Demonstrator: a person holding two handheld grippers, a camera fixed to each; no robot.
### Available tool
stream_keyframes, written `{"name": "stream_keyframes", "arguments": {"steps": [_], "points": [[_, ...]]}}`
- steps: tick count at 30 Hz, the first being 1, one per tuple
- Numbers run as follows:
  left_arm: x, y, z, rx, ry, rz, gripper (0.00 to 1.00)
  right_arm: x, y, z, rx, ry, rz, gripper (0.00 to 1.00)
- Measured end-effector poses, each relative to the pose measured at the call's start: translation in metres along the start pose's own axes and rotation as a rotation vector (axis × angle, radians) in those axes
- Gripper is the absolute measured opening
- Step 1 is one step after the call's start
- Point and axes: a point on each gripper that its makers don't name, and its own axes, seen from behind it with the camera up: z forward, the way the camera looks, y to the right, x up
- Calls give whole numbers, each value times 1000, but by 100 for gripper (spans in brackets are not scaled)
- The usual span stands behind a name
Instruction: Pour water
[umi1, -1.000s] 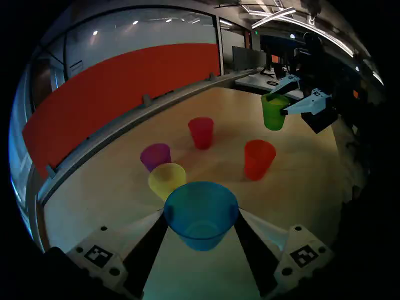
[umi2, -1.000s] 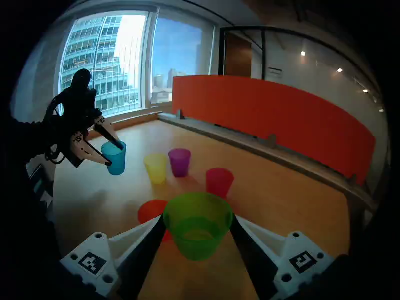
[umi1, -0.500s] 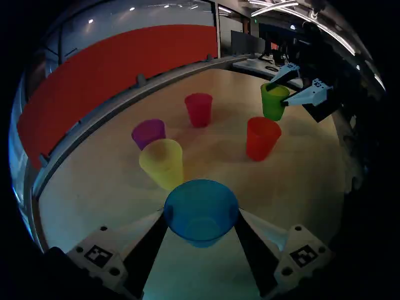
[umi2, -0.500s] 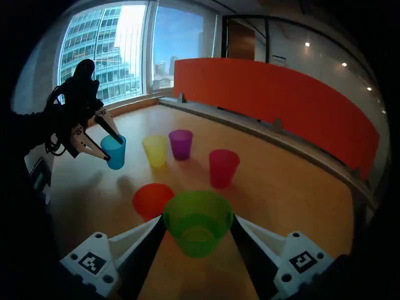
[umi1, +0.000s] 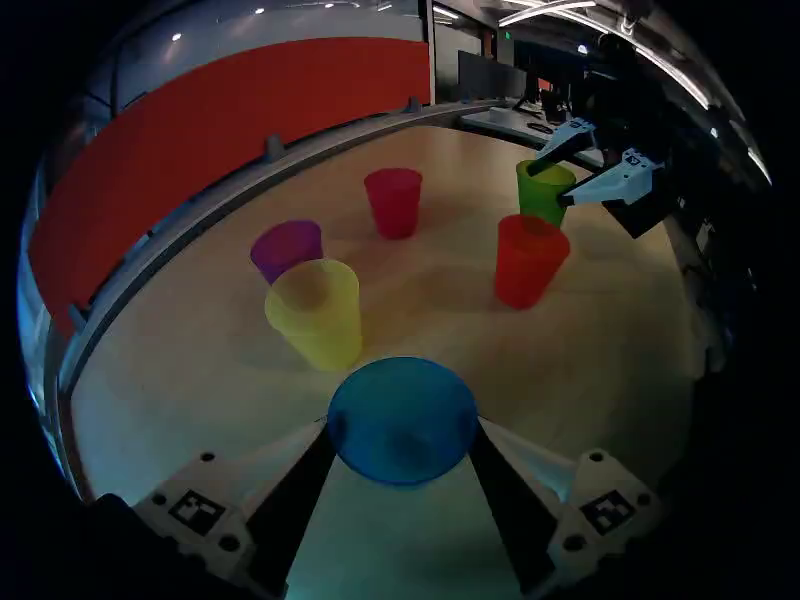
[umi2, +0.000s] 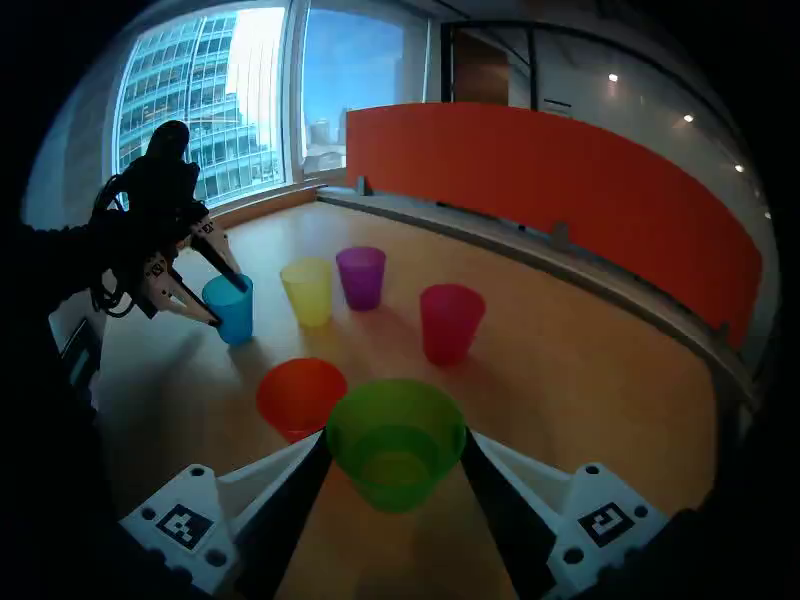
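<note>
in the left gripper view the left hand-held gripper (umi1: 401, 440) is clenched on the blue cup (umi1: 402, 410), both fingers pressed to its sides, its mouth open to the camera above the table (umi1: 200, 400). in the right gripper view the right hand-held gripper (umi2: 396, 455) grasps the green cup (umi2: 396, 430) the same way. i cannot tell whether either cup holds water.

the step looks like bringing one cup to a pour. to do it well, make the squeeze even and hold the rim level until it is over the receiving mouth, then roll the wrist slowly. the yellow cup (umi1: 315, 312) stands just beyond the blue one and would be easy to knock. past it stand the purple cup (umi1: 287, 248), the orange cup (umi1: 528, 260) and the pink cup (umi1: 393, 200), all upright and apart.

the left gripper view looks into the blue cup and catches the green one from the side, far off beyond the orange cup. the right gripper view gives the reverse: the blue cup's outer wall, low near the table, with bright windows (umi2: 230, 110) farther back.
</note>
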Motion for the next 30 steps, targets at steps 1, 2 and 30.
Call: {"name": "stream_keyframes", "arguments": {"steps": [1,2,30], "points": [[-1,0,1,1,0,-1,87,0,0,1,0,-1,1,91],[-2,-1,1,2,0,-2,87,-1,1,2,-1,-1,2,92],[-27,1,6,7,-62,-17,90,-20,1,14,-3,-28,20,91]]}}
